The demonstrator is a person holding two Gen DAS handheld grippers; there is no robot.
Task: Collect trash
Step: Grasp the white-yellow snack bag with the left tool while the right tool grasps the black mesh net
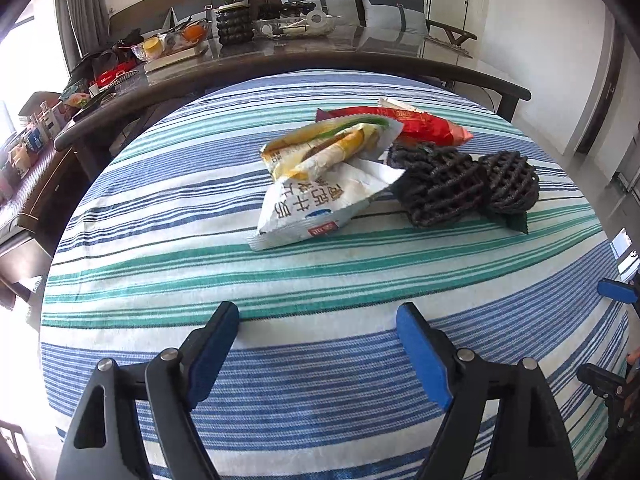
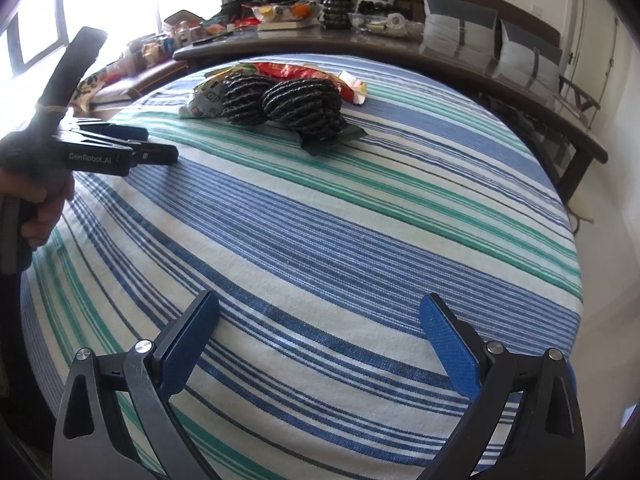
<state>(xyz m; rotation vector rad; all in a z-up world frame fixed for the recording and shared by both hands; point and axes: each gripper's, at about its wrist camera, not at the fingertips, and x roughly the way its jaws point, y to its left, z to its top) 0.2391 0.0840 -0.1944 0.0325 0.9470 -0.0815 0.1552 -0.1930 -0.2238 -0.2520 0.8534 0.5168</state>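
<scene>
A pile of trash lies on the striped cloth (image 1: 200, 280). It holds a white snack wrapper (image 1: 316, 204), a yellow wrapper (image 1: 332, 148), a red wrapper (image 1: 420, 126) and two black foam nets (image 1: 460, 188). My left gripper (image 1: 318, 316) is open and empty, a short way in front of the white wrapper. My right gripper (image 2: 320, 308) is open and empty, well short of the black nets (image 2: 292, 100), which hide most of the wrappers in that view. The left gripper (image 2: 160, 144) shows at the left of the right wrist view.
A dark wooden table (image 1: 320, 56) behind the cloth carries a potted plant (image 1: 232, 8), fruit bowls and clutter. A sofa with grey cushions (image 1: 392, 12) stands behind it. A green wrapper scrap (image 2: 336, 140) sticks out under the nets.
</scene>
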